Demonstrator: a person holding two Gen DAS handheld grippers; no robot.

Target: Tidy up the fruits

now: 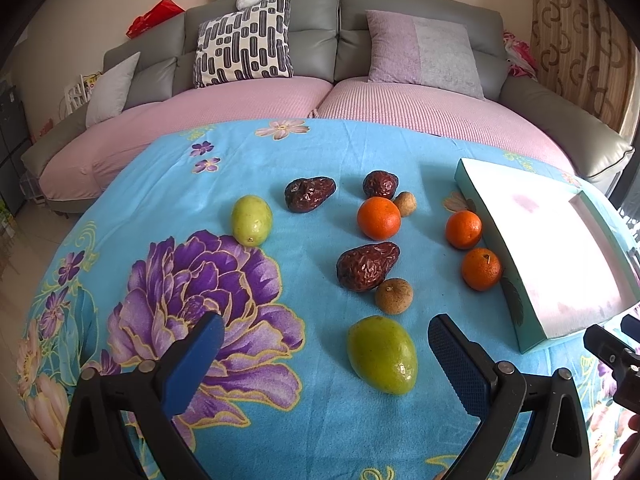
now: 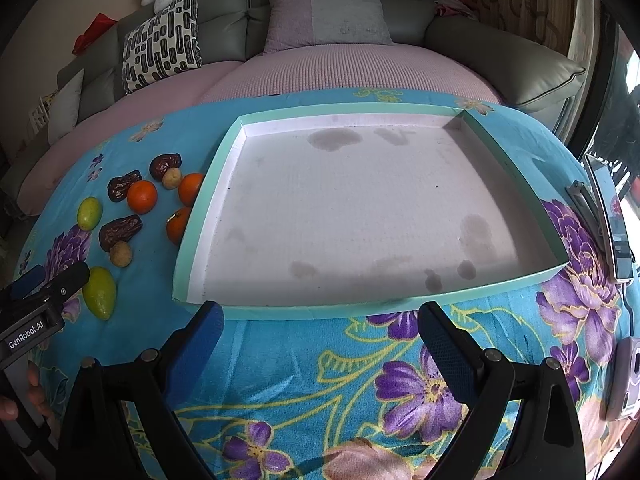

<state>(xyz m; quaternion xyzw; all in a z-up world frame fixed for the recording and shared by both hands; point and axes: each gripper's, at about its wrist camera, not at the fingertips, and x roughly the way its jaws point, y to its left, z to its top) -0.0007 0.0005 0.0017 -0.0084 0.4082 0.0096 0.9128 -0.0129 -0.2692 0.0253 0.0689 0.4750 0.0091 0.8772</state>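
Note:
Fruit lies loose on a blue flowered cloth (image 1: 320, 152). A green fruit (image 1: 382, 354) rests just ahead of my left gripper (image 1: 326, 344), which is open and holds nothing. Farther off lie a second green fruit (image 1: 251, 220), three wrinkled dark dates (image 1: 366, 266), three oranges (image 1: 378, 218) and two small brown longans (image 1: 394, 295). A shallow teal box with a white floor (image 2: 360, 208) stands to the right of the fruit, with nothing in it. My right gripper (image 2: 320, 332) hangs open over the cloth at the box's near wall (image 2: 320, 312).
A grey sofa with pink seat covers (image 1: 280, 96) and cushions runs behind the table. A phone (image 2: 608, 220) and a small device (image 2: 624, 380) lie near the right table edge. The left gripper's tool (image 2: 36, 312) and a hand show at the left of the right wrist view.

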